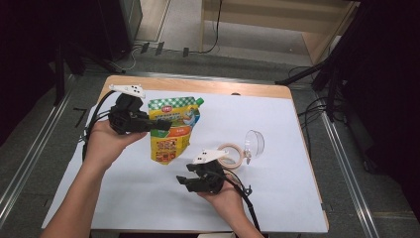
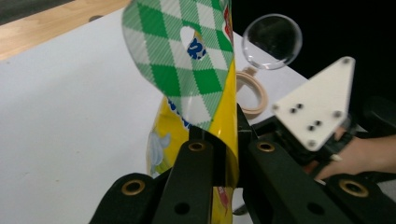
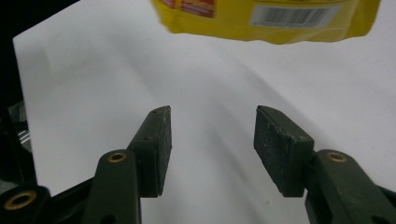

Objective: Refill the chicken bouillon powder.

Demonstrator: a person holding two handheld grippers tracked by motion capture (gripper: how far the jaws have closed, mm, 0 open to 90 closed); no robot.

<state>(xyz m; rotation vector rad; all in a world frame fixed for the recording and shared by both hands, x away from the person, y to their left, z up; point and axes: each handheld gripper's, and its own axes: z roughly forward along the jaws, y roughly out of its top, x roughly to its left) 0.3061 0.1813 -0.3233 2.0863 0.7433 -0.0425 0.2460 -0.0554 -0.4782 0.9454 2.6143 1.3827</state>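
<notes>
So the table [image 1: 297, 198] is covered by a white sheet with a strip of bare wood along the far edge, and the biggest thing on it is the yellow sauce pouch [image 1: 171, 131] with the green-checked top, held up over the left half of the sheet. The left gripper [image 1: 161, 124] is pinching its side seam flat between the jaws. My guess is it's floppy, slick film with a sloshy weight low down, so grabbing the flat seam or stiff top band beats squeezing the belly. The right gripper [image 1: 185, 181] hangs near the front edge, jaws spread with nothing between them. Toward the right edge sit a tape roll [image 1: 233, 154] and a clear round lens-looking thing [image 1: 255, 143], well apart from the pouch, so nothing's in the way.
</notes>
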